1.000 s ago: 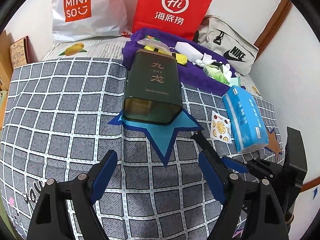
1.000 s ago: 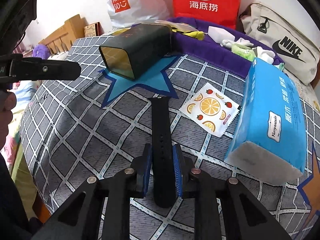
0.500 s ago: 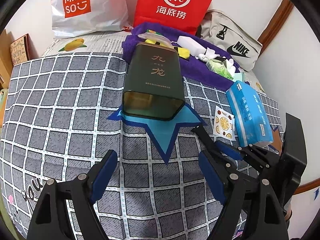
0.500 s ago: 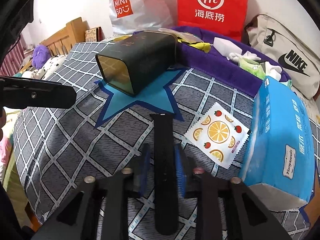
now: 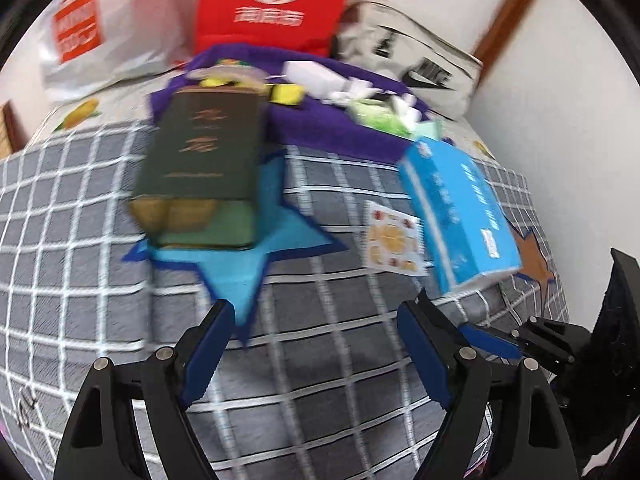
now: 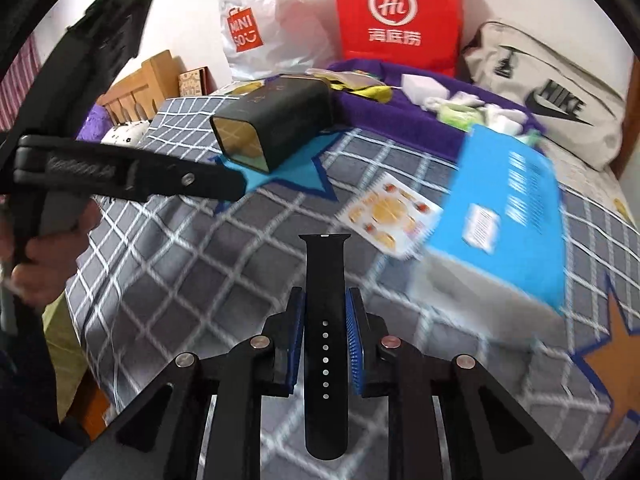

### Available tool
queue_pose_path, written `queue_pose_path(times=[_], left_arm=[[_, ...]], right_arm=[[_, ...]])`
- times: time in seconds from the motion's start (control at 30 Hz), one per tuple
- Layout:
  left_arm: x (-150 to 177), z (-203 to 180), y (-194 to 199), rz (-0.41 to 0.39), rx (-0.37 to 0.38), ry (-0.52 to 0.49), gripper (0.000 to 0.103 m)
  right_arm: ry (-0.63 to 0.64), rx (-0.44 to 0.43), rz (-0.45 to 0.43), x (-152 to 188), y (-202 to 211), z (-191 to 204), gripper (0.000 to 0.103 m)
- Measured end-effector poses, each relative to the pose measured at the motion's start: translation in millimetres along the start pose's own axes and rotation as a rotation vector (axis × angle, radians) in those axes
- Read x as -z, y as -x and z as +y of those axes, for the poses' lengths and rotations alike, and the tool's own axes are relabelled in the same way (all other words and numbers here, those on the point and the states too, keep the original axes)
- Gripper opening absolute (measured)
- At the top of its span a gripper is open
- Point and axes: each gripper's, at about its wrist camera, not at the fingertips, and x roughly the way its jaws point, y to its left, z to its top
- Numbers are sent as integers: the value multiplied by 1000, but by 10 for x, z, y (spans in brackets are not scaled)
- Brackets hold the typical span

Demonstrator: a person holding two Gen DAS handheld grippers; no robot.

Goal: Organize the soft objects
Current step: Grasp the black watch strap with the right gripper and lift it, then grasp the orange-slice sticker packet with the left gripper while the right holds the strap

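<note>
A black watch strap [image 6: 325, 256] with a row of small holes is clamped between the blue pads of my right gripper [image 6: 325, 294]. Its far end sticks out ahead of the fingers over the checked bedspread [image 6: 192, 264]. My left gripper [image 5: 314, 312] stands wide open above the bedspread with nothing between its fingers. In the right wrist view it shows side-on at the left, held by a hand [image 6: 36, 264]. Ahead lie a dark green tin [image 5: 204, 176] on its side, an orange-printed sachet [image 5: 394, 240] and a blue tissue pack [image 5: 456, 216].
A purple towel [image 5: 320, 120] behind the tin carries several small soft items. A red bag [image 5: 276, 0], a white bag [image 5: 88, 28] and a grey Nike bag [image 5: 420, 68] lean on the wall. A wooden headboard [image 6: 136, 88] is at the far left.
My right gripper has carried the strap along, away from the blue star on the bedspread. My left gripper has swung rightward and now looms closer in the right wrist view. Both views are blurred by motion.
</note>
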Motion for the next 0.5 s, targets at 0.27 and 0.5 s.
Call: queue_pose_path(times=[0.27,0.5], left_arm=[[-29,-538,-295,1,-48,-144,82],[-85,-743,-571,6,-106,-174,82]], right_arm=[[-23,38,18,383,239,-253,20],[-90,102,22,604,373,-639,20]])
